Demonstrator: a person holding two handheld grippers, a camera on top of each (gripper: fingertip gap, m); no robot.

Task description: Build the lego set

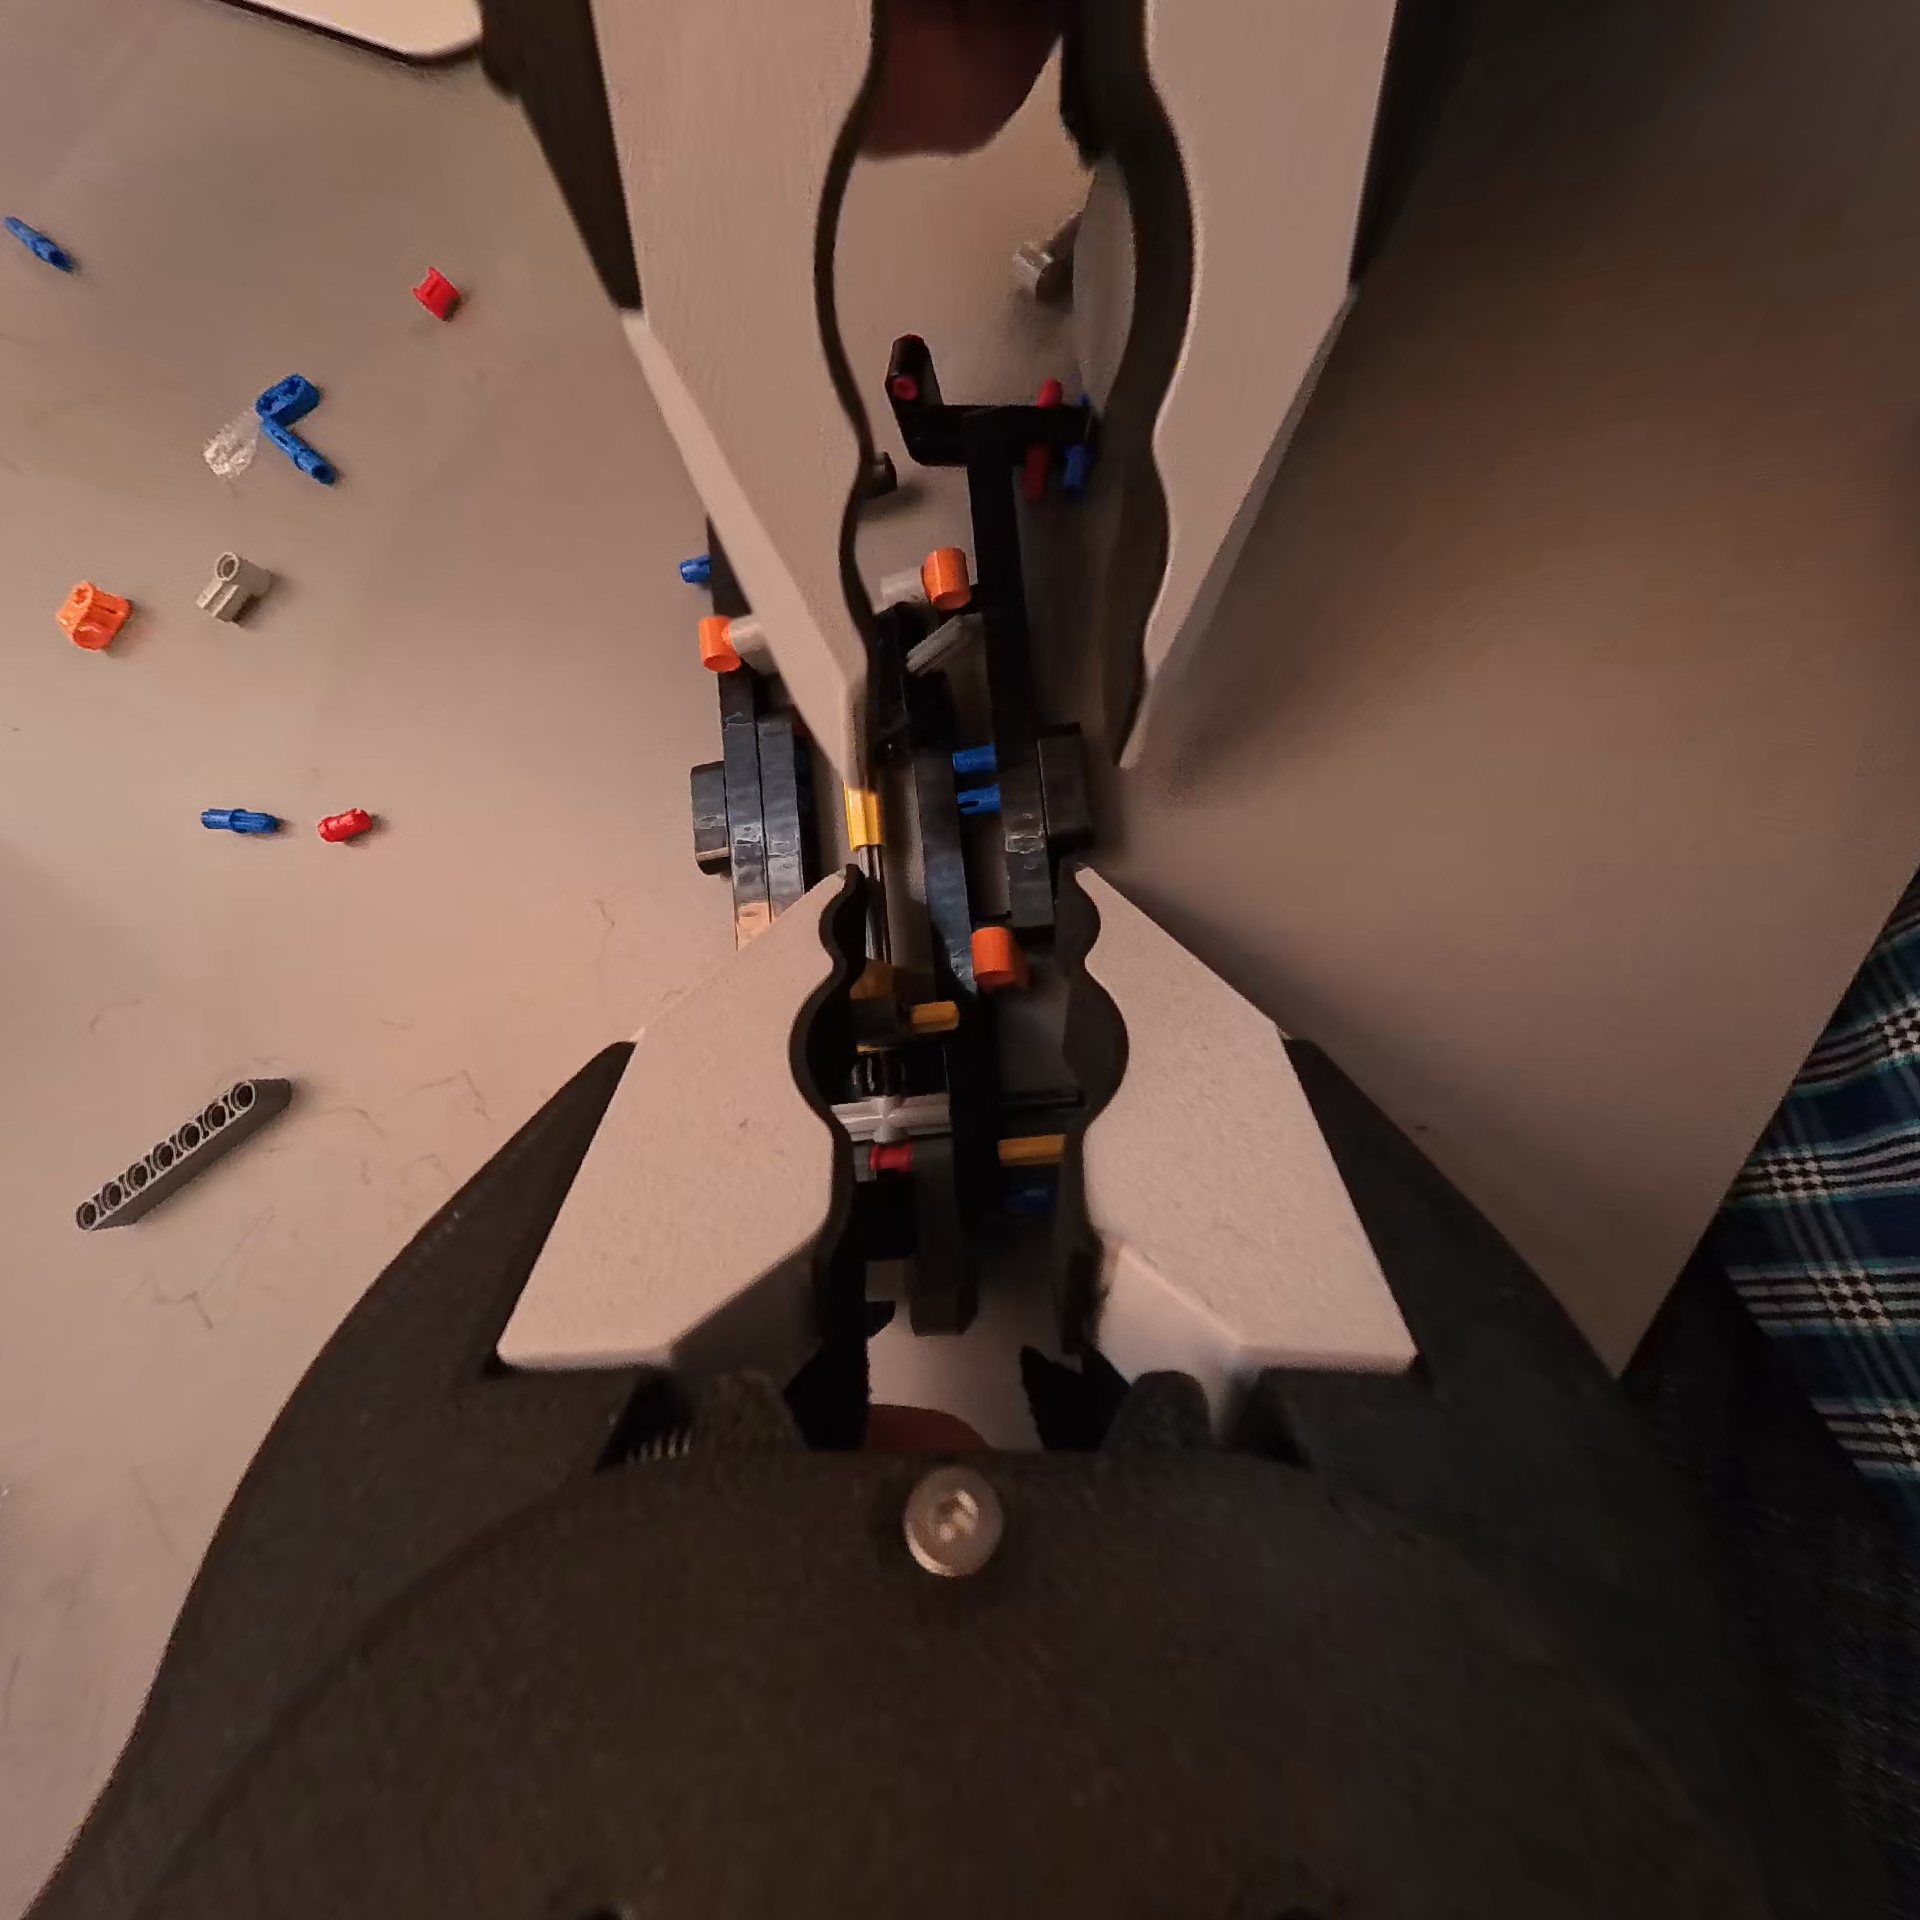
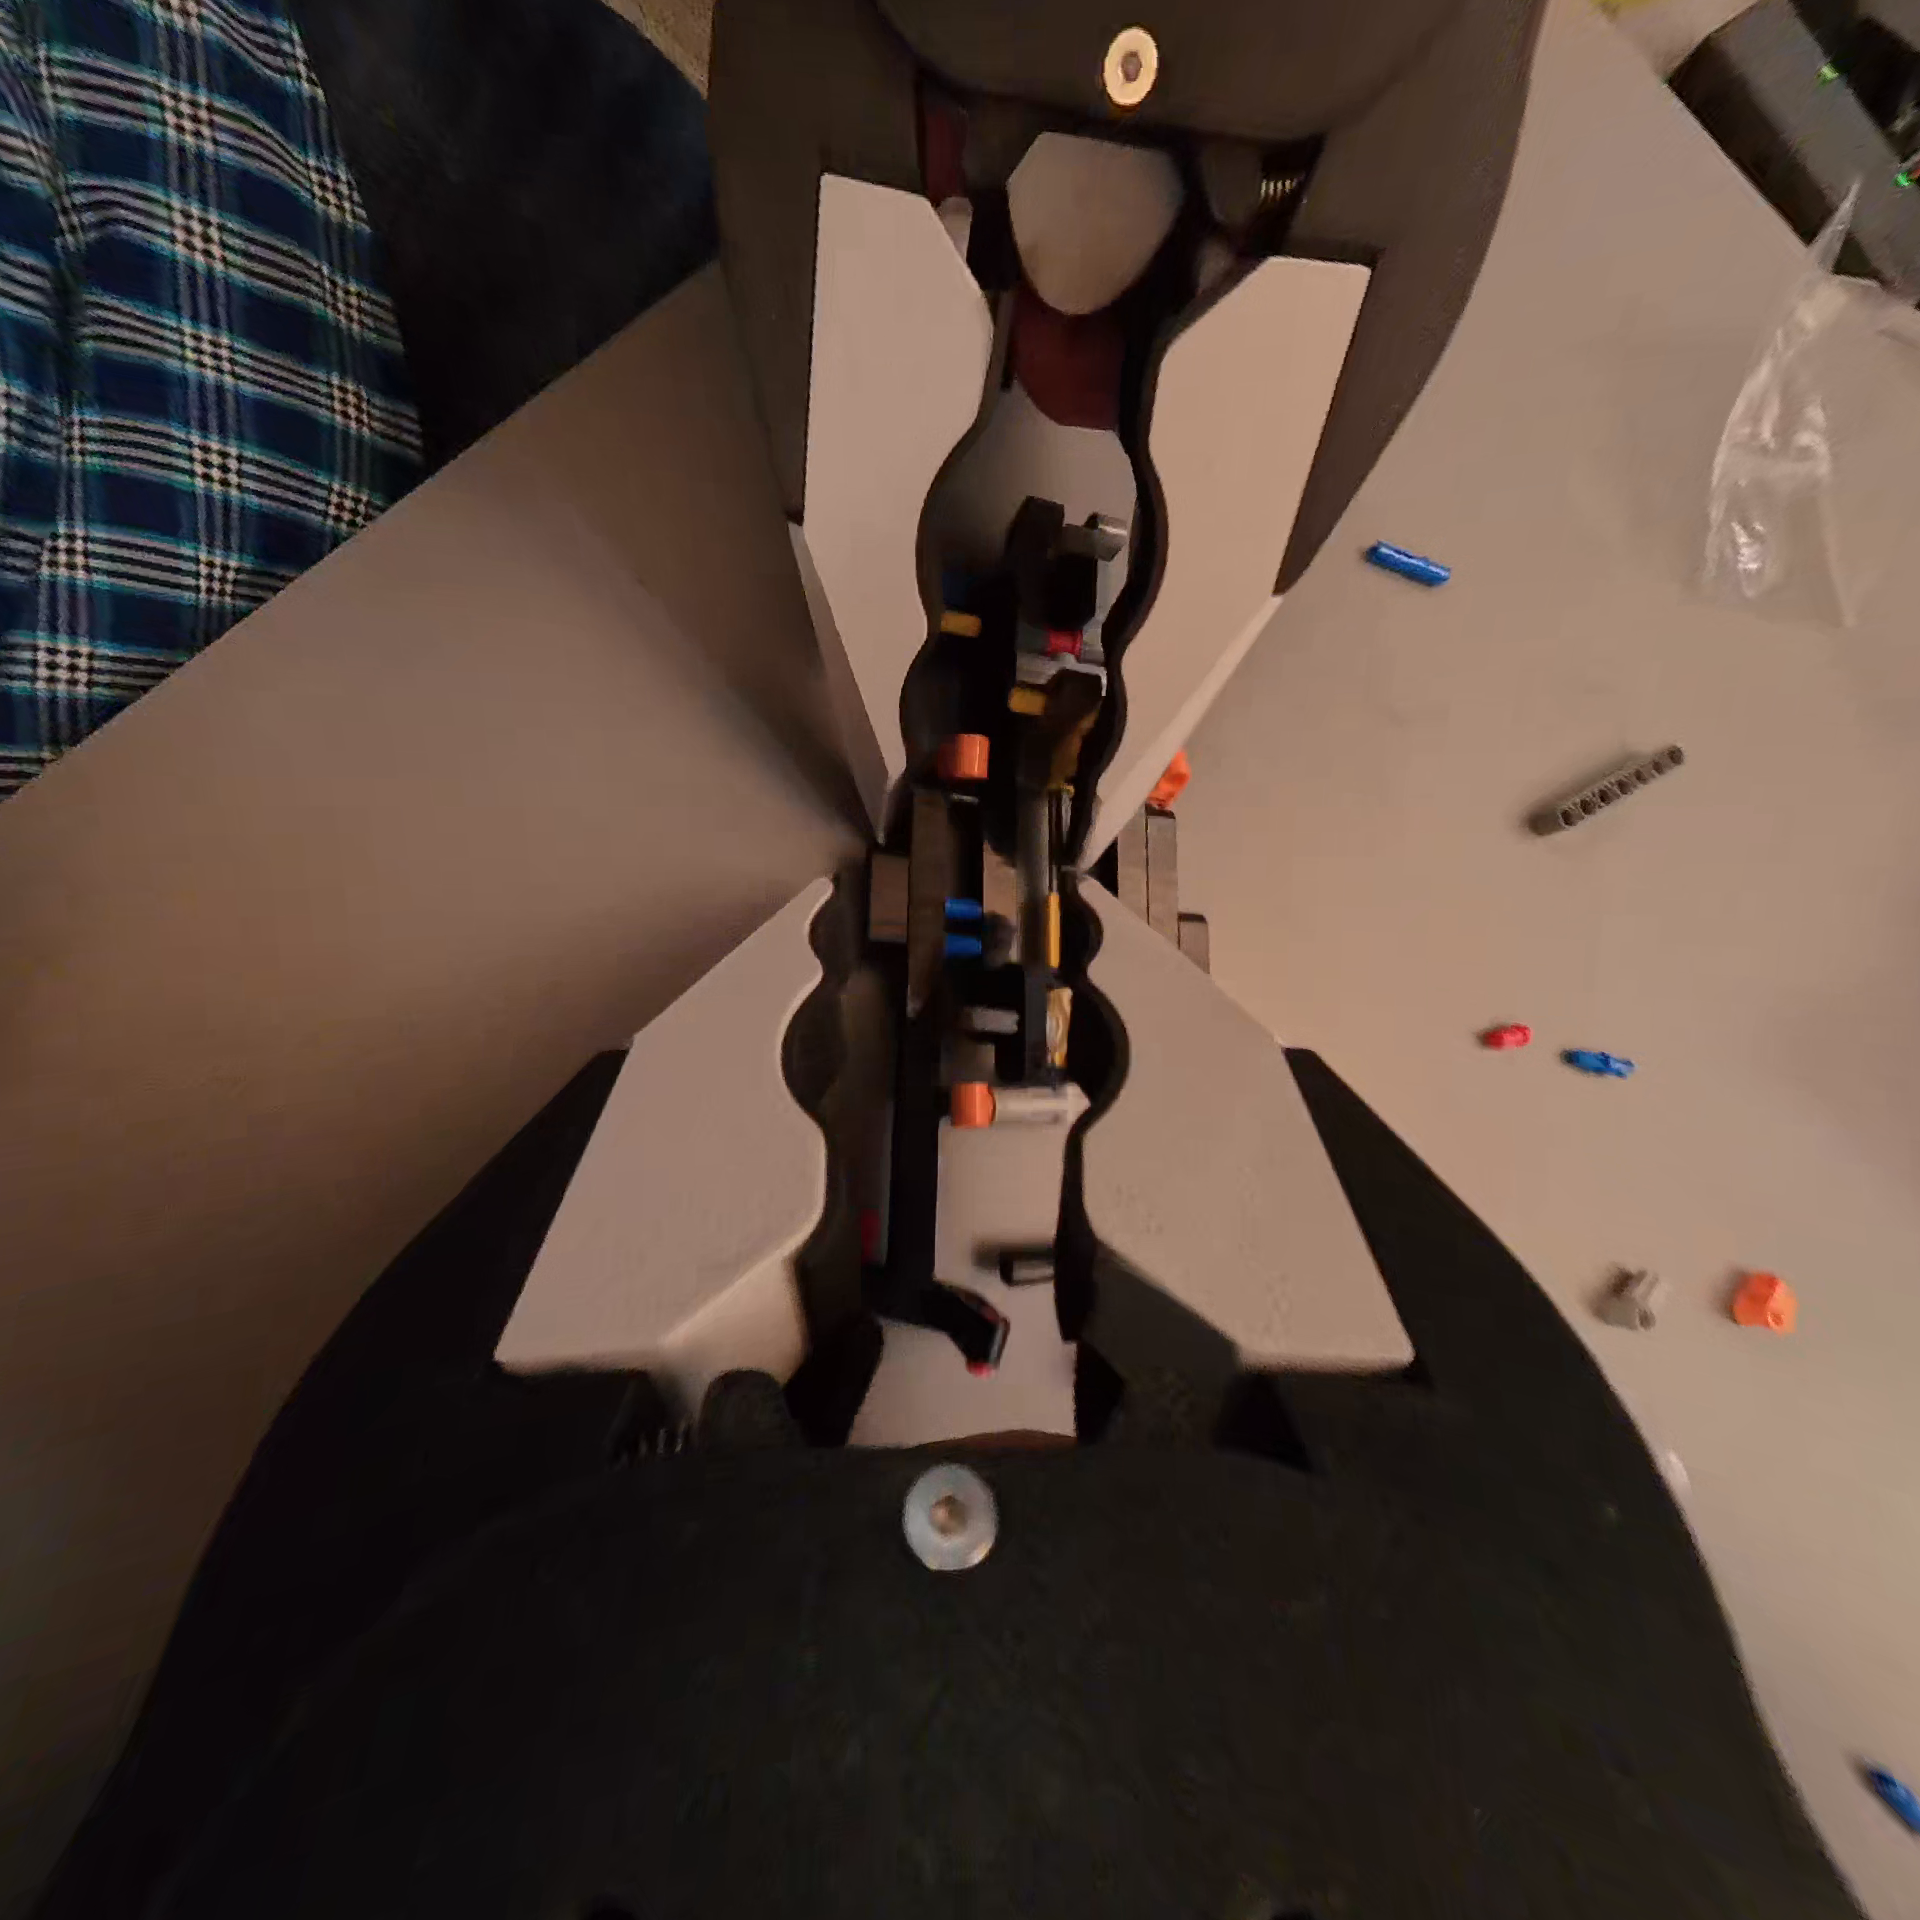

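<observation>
The black lego assembly (image 1: 971, 831) lies lengthwise between the 2 grippers, which meet it from opposite ends above the pale desk (image 1: 436, 935). The left gripper (image 1: 961, 894) has its fingers (image 1: 727, 1122) closed in on the assembly's near end, the scalloped inner edges pressing against black beams on both sides, with orange bushes, yellow pins and blue pins showing in the gap. The right gripper (image 2: 961, 904) likewise pinches the other end, its fingers (image 2: 1226, 1143) hugging the black beams, and in the right wrist view the 2 grippers' fingertips nearly touch at the assembly's middle. Whether the assembly rests on the desk or is lifted off it cannot be told. Loose parts lie well apart on the desk: a grey beam (image 1: 182, 1153), an orange connector (image 1: 94, 615), a grey connector (image 1: 233, 586), blue pins (image 1: 241, 821) and a red pin (image 1: 344, 826). A clear plastic bag (image 2: 1808, 436) sits near the desk's far edge, and plaid fabric (image 2: 177, 343) shows beside the desk.
</observation>
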